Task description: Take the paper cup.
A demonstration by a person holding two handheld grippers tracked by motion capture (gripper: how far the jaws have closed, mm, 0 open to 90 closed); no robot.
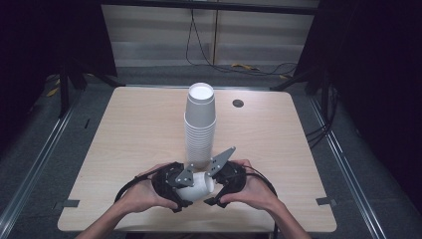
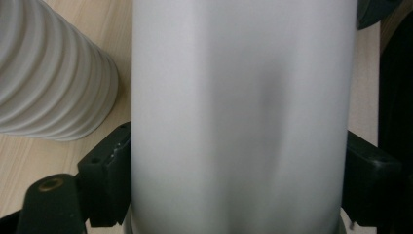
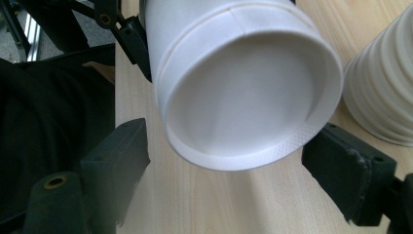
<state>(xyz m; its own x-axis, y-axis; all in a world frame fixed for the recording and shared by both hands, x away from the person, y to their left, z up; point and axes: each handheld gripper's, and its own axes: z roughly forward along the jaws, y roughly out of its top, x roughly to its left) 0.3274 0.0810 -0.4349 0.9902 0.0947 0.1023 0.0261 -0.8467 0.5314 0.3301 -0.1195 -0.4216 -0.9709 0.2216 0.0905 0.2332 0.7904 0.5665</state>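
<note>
A single white paper cup (image 1: 197,187) lies on its side just above the table's front edge, between my two grippers. My left gripper (image 1: 185,189) is shut on its wall; in the left gripper view the cup (image 2: 238,112) fills the space between the black jaws of the left gripper (image 2: 238,190) and shows a shallow dent. My right gripper (image 1: 213,185) faces the cup's recessed base (image 3: 243,97). The right gripper (image 3: 229,178) stands open, its jaws on either side of that end with a gap to each. A tall stack of upturned white cups (image 1: 200,124) stands just behind.
The stack (image 2: 48,73) (image 3: 384,83) is close beside the held cup. The wooden table (image 1: 124,139) has a small dark round port (image 1: 238,103) at the back right. Dark floor, rails and cables surround the table.
</note>
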